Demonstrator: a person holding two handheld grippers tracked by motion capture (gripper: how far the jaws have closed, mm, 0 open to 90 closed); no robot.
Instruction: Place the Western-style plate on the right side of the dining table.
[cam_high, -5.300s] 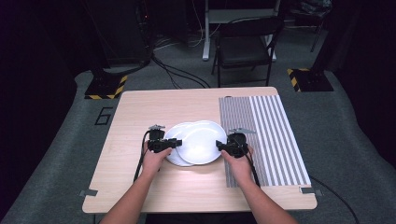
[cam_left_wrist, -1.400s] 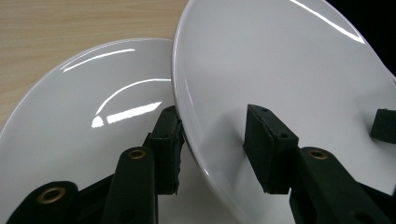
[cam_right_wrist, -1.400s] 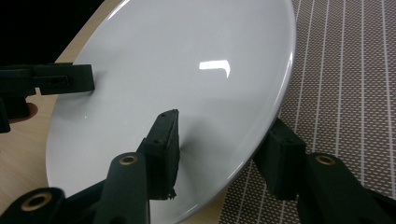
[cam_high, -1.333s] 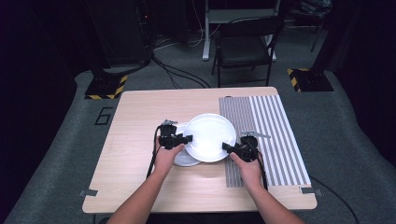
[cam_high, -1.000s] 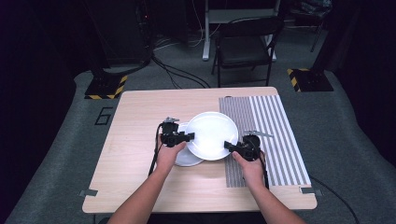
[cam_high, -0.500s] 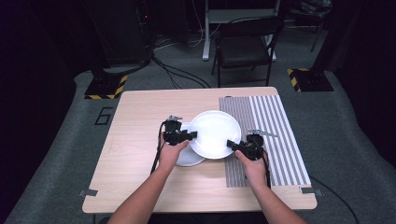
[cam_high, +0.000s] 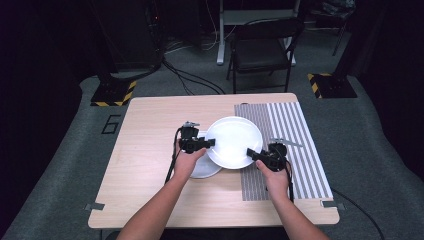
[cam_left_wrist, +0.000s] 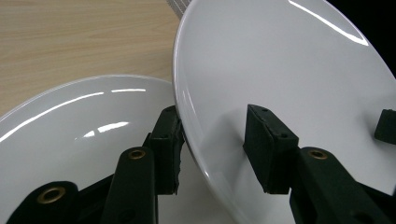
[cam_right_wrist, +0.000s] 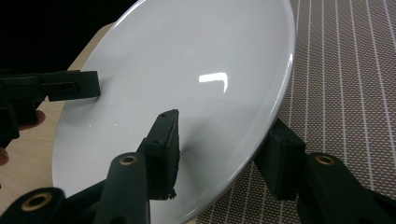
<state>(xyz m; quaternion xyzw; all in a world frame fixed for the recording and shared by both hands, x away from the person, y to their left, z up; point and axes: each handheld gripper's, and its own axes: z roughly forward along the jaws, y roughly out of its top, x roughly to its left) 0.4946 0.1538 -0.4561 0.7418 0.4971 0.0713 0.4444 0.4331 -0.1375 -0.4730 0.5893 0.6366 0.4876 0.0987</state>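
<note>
Both grippers hold a white plate (cam_high: 233, 141) between them, raised off the table and tilted. My left gripper (cam_high: 209, 143) is shut on its left rim, one pad above and one below (cam_left_wrist: 215, 135). At the plate's right front rim my right gripper (cam_high: 251, 152) is shut the same way (cam_right_wrist: 224, 140). The plate (cam_left_wrist: 289, 70) hangs partly over a second white plate (cam_high: 202, 167) that lies flat on the wood (cam_left_wrist: 70, 130). In the right gripper view the held plate (cam_right_wrist: 187, 70) hovers at the edge of the striped mat (cam_right_wrist: 345, 70).
The wooden table (cam_high: 150, 150) carries a grey striped mat (cam_high: 295, 145) on its right half. A black chair (cam_high: 262, 50) and stand bases with cables are on the floor beyond the far edge. The person's forearms enter from the near edge.
The plate, earlier lying on the lower plate, is now lifted by both grippers. Over the last second it drifted slightly right toward the mat.
</note>
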